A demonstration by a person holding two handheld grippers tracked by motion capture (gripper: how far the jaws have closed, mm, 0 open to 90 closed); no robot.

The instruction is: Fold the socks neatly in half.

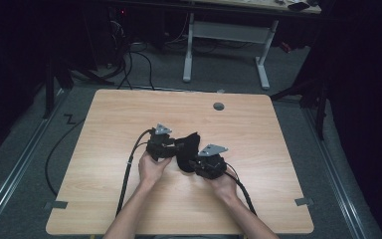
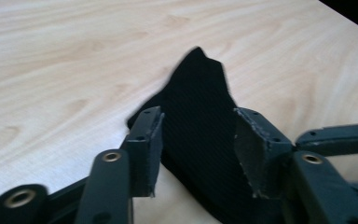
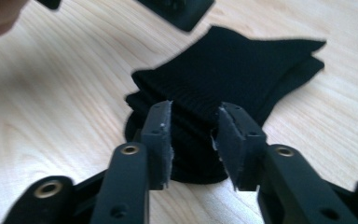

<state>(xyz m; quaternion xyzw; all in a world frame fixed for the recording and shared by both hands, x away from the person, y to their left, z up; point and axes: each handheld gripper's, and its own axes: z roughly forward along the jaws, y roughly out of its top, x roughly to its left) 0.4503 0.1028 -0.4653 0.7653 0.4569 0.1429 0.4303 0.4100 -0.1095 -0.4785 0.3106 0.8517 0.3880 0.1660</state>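
A black ribbed cloth (image 1: 186,149), folded like a sock, lies near the middle of the wooden table (image 1: 129,109). My left gripper (image 1: 173,148) comes at it from the left, my right gripper (image 1: 193,162) from the lower right. In the left gripper view the gripper (image 2: 196,140) stands open, with the cloth (image 2: 198,93) between and beyond its pads, neither pad pressing on it. In the right gripper view the gripper (image 3: 194,135) is open too, straddling the bunched end of the cloth (image 3: 233,65). The left gripper (image 3: 177,9) sits at that view's top edge.
A round cable hole (image 1: 219,106) sits in the table's far side. A black cable (image 1: 129,164) trails from the left gripper off the near edge. Beyond the table stands a white-legged desk (image 1: 224,35) with floor cables. Dark curtains close both sides.
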